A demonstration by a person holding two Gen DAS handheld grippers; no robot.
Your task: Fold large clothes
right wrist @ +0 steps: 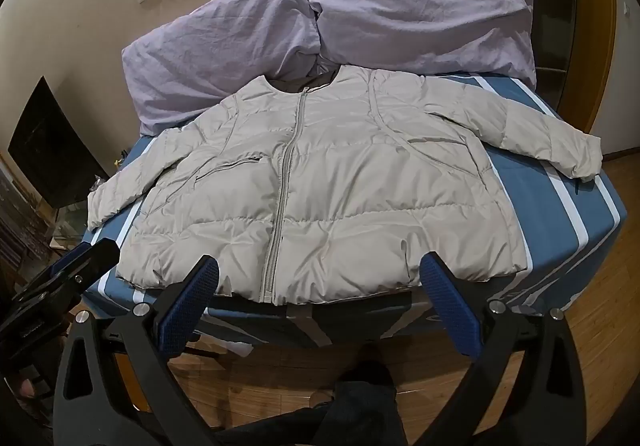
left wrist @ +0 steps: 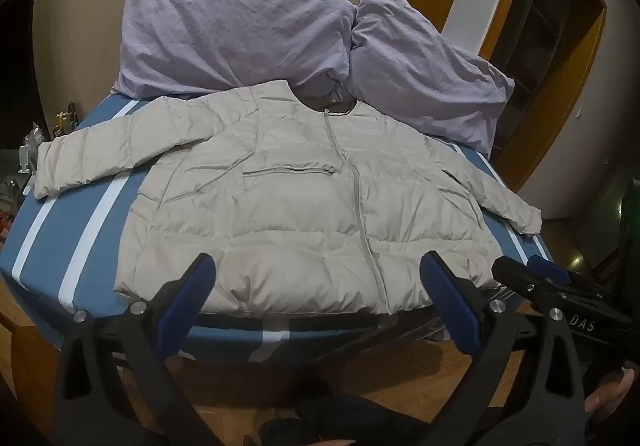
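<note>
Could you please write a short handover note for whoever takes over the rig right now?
Left gripper: jaws wide open, empty, held before the near hem.
Right gripper: the same, open and empty.
The puffer jacket lies flat on the blue striped bed, front up, zipped, both sleeves spread out, collar toward the two lilac pillows.
Done: jacket laid out.
Left: all folding; probably sleeves in first, then the body.

Dim, warm indoor light from overhead. Both fisheye views were sharp at centre, heavily bowed at the edges, with black vignette corners. Soft sheen on the puffer jacket (left wrist: 304, 206) (right wrist: 320, 190), no hard glare. Dark shadow sat under the bed edge (left wrist: 248, 330) (right wrist: 360, 310). Slight noise in dark areas.
</note>
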